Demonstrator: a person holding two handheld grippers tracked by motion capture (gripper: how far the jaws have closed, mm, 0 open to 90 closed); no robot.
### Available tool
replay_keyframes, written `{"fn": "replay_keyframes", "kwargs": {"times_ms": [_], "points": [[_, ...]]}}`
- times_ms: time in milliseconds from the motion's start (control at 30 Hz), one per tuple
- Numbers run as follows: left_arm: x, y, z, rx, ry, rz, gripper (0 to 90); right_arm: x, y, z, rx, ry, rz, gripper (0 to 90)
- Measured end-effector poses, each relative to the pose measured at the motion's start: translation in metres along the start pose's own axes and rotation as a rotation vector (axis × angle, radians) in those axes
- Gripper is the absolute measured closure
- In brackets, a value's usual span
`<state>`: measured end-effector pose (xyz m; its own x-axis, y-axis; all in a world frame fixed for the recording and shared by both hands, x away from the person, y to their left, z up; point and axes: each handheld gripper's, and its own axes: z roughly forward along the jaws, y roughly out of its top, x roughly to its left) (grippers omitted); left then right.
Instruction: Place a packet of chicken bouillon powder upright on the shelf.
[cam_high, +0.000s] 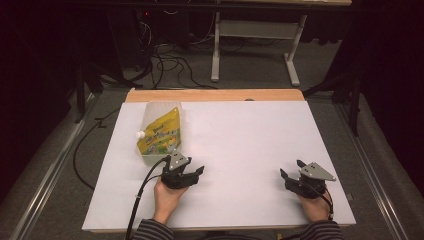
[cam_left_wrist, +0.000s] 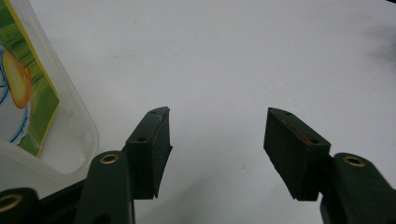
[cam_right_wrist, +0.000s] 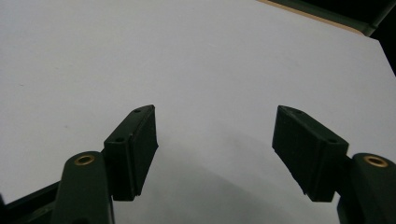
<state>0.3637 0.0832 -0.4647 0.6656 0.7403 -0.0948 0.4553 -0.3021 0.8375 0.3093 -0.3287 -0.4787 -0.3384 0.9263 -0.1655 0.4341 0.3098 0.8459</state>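
White table (cam_high: 240, 150): yellow pouch (cam_high: 160, 132) (print unreadable) in clear tub (cam_high: 155, 111); both grippers' fingers gape empty.

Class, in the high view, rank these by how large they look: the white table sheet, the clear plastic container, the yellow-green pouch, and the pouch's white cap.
1. white table sheet
2. clear plastic container
3. yellow-green pouch
4. white cap

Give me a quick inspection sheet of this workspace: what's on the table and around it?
Surface: white tabletop, wooden far edge.
Job's things: yellow-green spouted pouch lying in a clear plastic container, near the left gripper.
Clutter: nothing seen.
Grippers: left gripper open, empty, beside the container; right gripper open, empty, over bare table.
Cables: black cable trailing from the left gripper; floor cables beyond the table.
Surroundings: grey carpet, a white frame stand, dark room.
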Motion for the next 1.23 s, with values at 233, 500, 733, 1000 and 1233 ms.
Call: {"fn": "replay_keyframes", "kwargs": {"times_ms": [233,500,733,1000,1233], "points": [[0.000,-0.002,0.006,0.003,0.011,-0.001,41.3,0.000,0.000,0.000,0.000,-0.001,0.000,31.4],[-0.001,-0.003,0.011,-0.005,0.022,0.006,41.3,0.000,0.000,0.000,0.001,0.000,-0.001,31.4],[-0.004,-0.007,0.014,-0.011,0.041,0.034,40.8,0.000,0.000,0.000,0.002,-0.001,-0.007,31.5],[-0.004,-0.013,0.013,-0.060,0.063,0.007,40.4,0.000,0.000,0.001,0.010,-0.003,-0.013,31.5],[-0.007,-0.013,0.013,-0.061,0.074,0.041,40.2,0.000,0.000,0.001,0.011,-0.003,-0.008,31.5]]}}
